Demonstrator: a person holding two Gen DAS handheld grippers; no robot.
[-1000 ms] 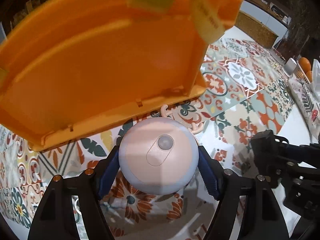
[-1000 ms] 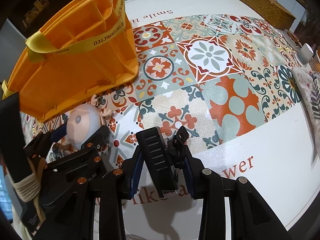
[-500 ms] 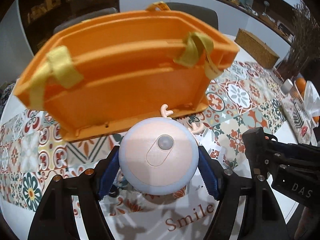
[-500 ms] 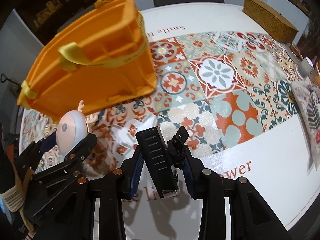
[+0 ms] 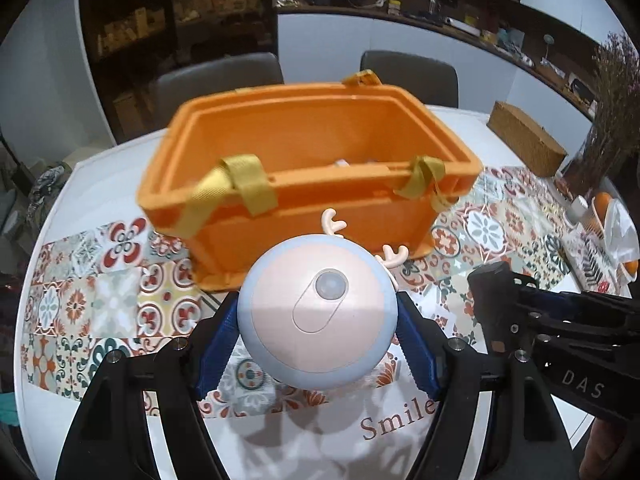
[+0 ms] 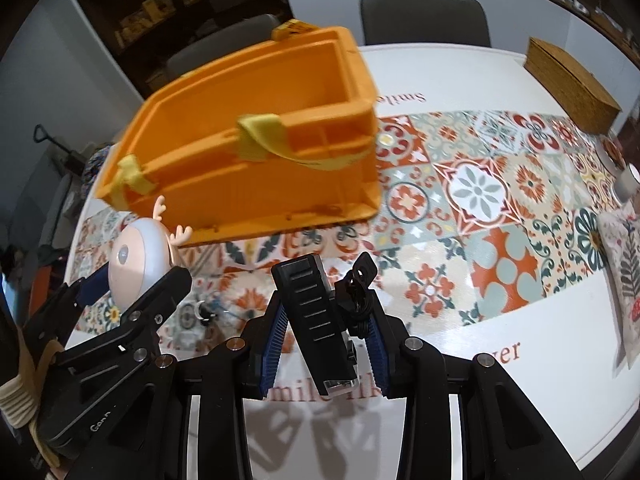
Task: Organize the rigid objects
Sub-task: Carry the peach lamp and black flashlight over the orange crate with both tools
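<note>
My left gripper (image 5: 318, 332) is shut on a round pale blue and peach night light with small antlers (image 5: 318, 312), held above the table in front of the orange bin (image 5: 308, 168). The light also shows in the right wrist view (image 6: 138, 260), below the bin's (image 6: 256, 160) near wall. The bin has yellow strap handles and stands on the patterned tablecloth; a small white item shows inside it. My right gripper (image 6: 326, 332) is shut on a black ribbed device with a coiled cord (image 6: 320, 320), held above the table right of the left gripper.
A woven box (image 6: 572, 84) stands at the table's far right. A small white cup (image 6: 628, 182) and a printed cloth (image 6: 628, 280) lie at the right edge. Two chairs (image 5: 408, 76) stand behind the table. Oranges (image 5: 604, 204) sit far right.
Both grippers have risen and pulled back with their loads. The orange bin now shows from higher up, with its open top in view.
</note>
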